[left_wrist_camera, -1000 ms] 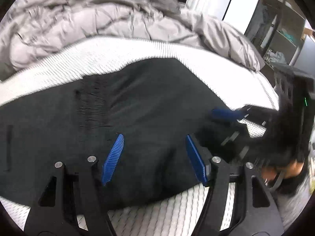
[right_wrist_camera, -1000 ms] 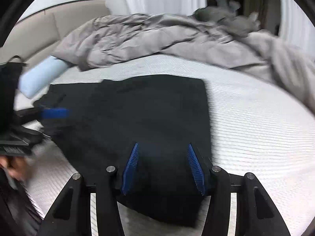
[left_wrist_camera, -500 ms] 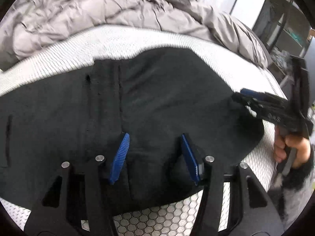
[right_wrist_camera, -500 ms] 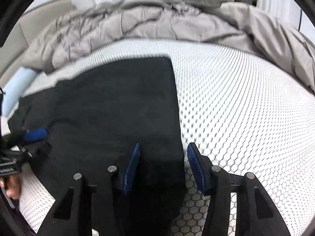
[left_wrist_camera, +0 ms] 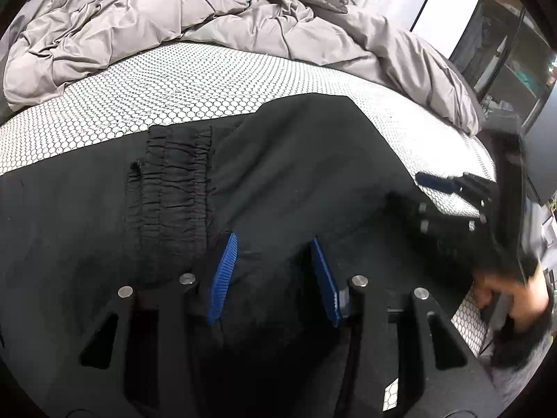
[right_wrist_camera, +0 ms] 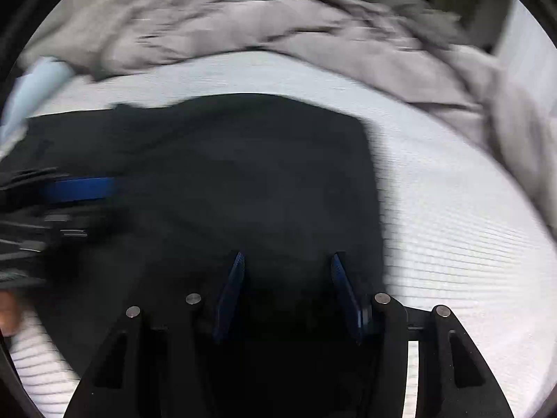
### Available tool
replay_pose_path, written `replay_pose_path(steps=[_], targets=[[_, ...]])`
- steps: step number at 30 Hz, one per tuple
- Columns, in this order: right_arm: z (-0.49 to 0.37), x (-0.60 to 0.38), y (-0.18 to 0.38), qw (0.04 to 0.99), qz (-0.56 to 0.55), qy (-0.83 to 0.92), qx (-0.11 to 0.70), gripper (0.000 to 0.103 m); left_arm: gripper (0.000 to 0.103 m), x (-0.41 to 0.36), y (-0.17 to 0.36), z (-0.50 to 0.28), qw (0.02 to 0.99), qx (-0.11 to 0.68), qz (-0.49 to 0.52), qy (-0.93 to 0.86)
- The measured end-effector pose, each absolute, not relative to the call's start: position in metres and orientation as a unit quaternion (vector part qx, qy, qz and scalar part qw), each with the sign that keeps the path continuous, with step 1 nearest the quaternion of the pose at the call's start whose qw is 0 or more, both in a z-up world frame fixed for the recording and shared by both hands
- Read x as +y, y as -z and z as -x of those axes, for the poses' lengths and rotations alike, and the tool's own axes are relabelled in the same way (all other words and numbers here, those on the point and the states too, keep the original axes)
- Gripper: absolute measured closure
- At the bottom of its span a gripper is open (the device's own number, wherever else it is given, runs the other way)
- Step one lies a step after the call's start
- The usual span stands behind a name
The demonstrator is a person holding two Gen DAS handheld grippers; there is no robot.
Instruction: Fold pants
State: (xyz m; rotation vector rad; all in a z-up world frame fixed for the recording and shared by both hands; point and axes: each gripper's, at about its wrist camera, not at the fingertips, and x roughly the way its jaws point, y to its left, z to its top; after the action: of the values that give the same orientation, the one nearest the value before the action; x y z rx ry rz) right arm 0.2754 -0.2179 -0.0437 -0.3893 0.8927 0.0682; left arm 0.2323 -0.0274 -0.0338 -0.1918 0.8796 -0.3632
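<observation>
Black pants (left_wrist_camera: 296, 174) lie folded flat on the white patterned mattress (left_wrist_camera: 181, 83), with the gathered elastic waistband (left_wrist_camera: 174, 195) showing left of centre. My left gripper (left_wrist_camera: 273, 247) is open, low over the near edge of the pants, the fabric between its blue pads. My right gripper (right_wrist_camera: 287, 261) is open too, over the near right part of the pants (right_wrist_camera: 243, 174); this view is blurred. The right gripper also shows in the left wrist view (left_wrist_camera: 449, 191) at the pants' right edge. The left gripper shows in the right wrist view (right_wrist_camera: 80, 190) at the left.
A crumpled grey duvet (left_wrist_camera: 174, 17) is heaped along the far side of the bed. A pale blue pillow (right_wrist_camera: 34, 80) lies at the far left. Shelves and a dark cabinet (left_wrist_camera: 515, 52) stand beyond the bed's right edge. Bare mattress (right_wrist_camera: 452, 209) lies right of the pants.
Both grippers have dropped closer to the near edge of the pants. The right gripper swung back left over the fabric. Both have stayed open.
</observation>
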Motion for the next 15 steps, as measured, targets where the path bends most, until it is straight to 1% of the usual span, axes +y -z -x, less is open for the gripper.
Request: replay_pose_path(steps=[3, 7, 10, 12, 14, 15], targets=[[-0.275, -0.243, 0.039, 0.891, 0.118, -0.047, 0.436, 0.048, 0.060, -0.031, 0.026, -0.226, 0.890, 0.421, 0.076, 0.158], [-0.264, -0.226, 0.024, 0.902, 0.115, -0.080, 0.408, 0.048, 0.060, -0.034, 0.003, -0.226, 0.906, 0.389, 0.081, 0.148], [-0.266, -0.206, 0.025, 0.895, 0.092, -0.142, 0.413, 0.048, 0.060, -0.032, 0.020, -0.246, 0.891, 0.425, 0.098, 0.129], [-0.270, -0.191, 0.039, 0.878, 0.121, -0.148, 0.439, 0.048, 0.065, -0.028, 0.028, -0.249, 0.887, 0.431, 0.108, 0.125], [-0.275, -0.187, 0.051, 0.874, 0.181, -0.099, 0.440, 0.048, 0.066, -0.022, 0.022, -0.242, 0.887, 0.427, 0.114, 0.131], [-0.272, -0.194, 0.050, 0.877, 0.185, -0.083, 0.435, 0.048, 0.066, -0.018, 0.019, -0.236, 0.889, 0.425, 0.110, 0.131]])
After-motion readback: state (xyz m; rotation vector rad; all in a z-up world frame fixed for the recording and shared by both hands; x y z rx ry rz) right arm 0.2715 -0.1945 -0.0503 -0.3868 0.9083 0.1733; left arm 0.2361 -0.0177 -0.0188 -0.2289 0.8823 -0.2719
